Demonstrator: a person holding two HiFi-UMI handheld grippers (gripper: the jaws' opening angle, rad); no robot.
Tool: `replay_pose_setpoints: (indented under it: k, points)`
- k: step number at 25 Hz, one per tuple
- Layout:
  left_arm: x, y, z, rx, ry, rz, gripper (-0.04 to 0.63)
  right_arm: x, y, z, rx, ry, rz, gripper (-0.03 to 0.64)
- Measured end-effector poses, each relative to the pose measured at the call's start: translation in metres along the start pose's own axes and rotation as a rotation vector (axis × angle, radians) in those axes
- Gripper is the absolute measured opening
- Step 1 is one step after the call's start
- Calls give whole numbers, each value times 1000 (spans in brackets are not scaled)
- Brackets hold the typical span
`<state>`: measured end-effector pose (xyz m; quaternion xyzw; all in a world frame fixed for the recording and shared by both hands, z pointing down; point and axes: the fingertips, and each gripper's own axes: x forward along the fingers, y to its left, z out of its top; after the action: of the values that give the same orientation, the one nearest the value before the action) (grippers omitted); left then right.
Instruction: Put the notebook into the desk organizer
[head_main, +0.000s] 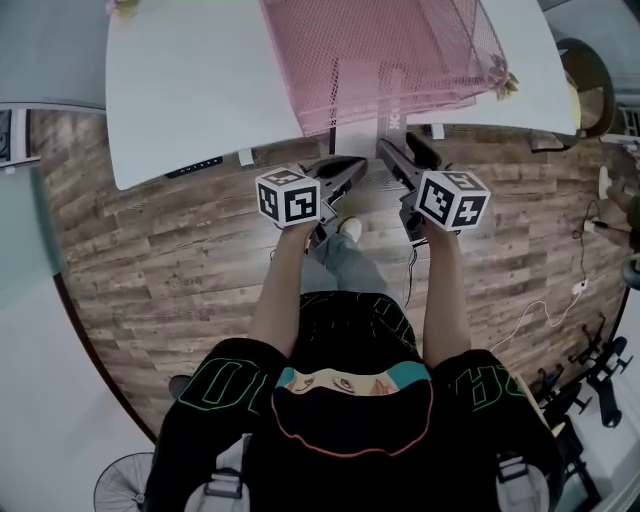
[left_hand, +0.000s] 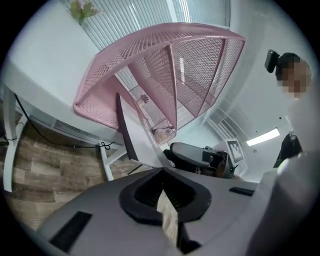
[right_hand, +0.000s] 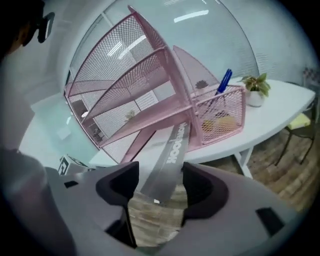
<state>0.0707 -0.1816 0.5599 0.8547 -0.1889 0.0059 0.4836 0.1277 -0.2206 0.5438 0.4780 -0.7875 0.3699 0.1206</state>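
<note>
The notebook (right_hand: 172, 147) lies spine-up, its far end at the base of the pink mesh desk organizer (right_hand: 125, 85) on the table (head_main: 200, 80) and its near end overhanging the table edge. Right hand-held gripper (right_hand: 160, 165): jaws fully apart, straddling the spine without pressing it. Left hand-held gripper (left_hand: 161, 169): jaws closed, apparently pinching a thin cover corner. Expect a light, moderately stiff item; a single cover flexes and may slip. Grip across the spine end, where the block is thickest
</note>
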Motion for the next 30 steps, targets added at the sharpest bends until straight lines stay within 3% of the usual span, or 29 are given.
replay_pose_setpoints:
  k: [3,5,9,12,24,27,29,30]
  points:
    - [1,1,-2,-3,-3,5,-5,-18,-9,-6,-99,37,-50,259]
    - [2,0,-1,-9,-8,-4,-5,-25,-6,-17,-169,111,-38,253]
    - [2,-1,-1,-12,-11,-18,-5,-23,4,-55,-247,316,-2,159]
    - [2,-1,-1,-16,-20,-26,-5,-15,9,-50,-177,258,-16,26]
    - [-3,-4,5,-14,-44,-62,5,-5,2,-51,-42,221,-79,11]
    - [-7,5,-3,-83,-29,-68,130,-9,-4,-55,-18,195,-114,11]
    - [-12,13,5,-160,-98,-68,198,-10,-4,-52,-25,186,-114,11]
    - [-15,18,12,-193,-148,-55,191,-9,-3,-51,-29,184,-107,11]
